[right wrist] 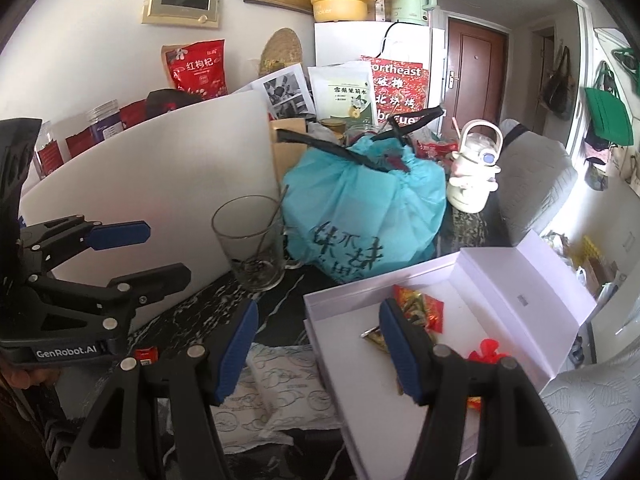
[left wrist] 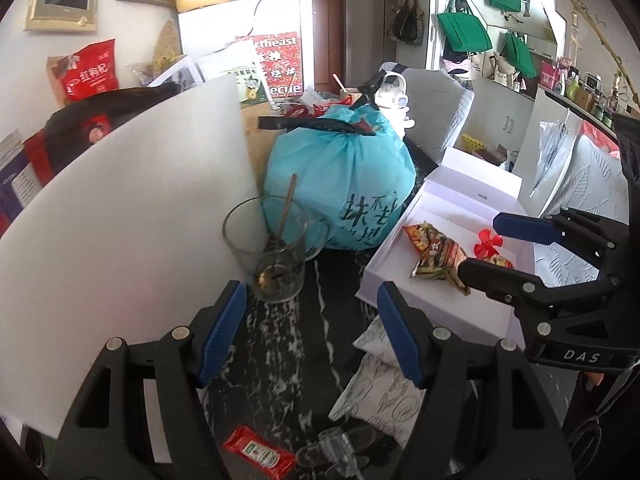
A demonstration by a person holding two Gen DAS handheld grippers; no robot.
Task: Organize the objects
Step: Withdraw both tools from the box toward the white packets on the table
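In the left wrist view, the left gripper (left wrist: 312, 328) is seen at the bottom centre, released, with nothing but dark marbled tabletop (left wrist: 312, 300) between its blue pads. A glass (left wrist: 272, 248) with a spoon in it is found just above the left pad, and a white board (left wrist: 132, 216) fills the left of the frame. A red sachet (left wrist: 258, 454) lies at the bottom edge, below the gripper. The right gripper (left wrist: 476, 246) is seen at centre right, angled toward the upper left of the frame, released and empty, above an open white box (left wrist: 440, 308). A snack packet (left wrist: 436, 256) lies in the box, beside the gripper's lower finger, with a red bow (left wrist: 486, 240) close by. In the right wrist view, the packet (right wrist: 420, 308) is partly hidden behind the right pad. A tied teal bag (left wrist: 344, 184) sits at the middle of the frame, between glass and box.
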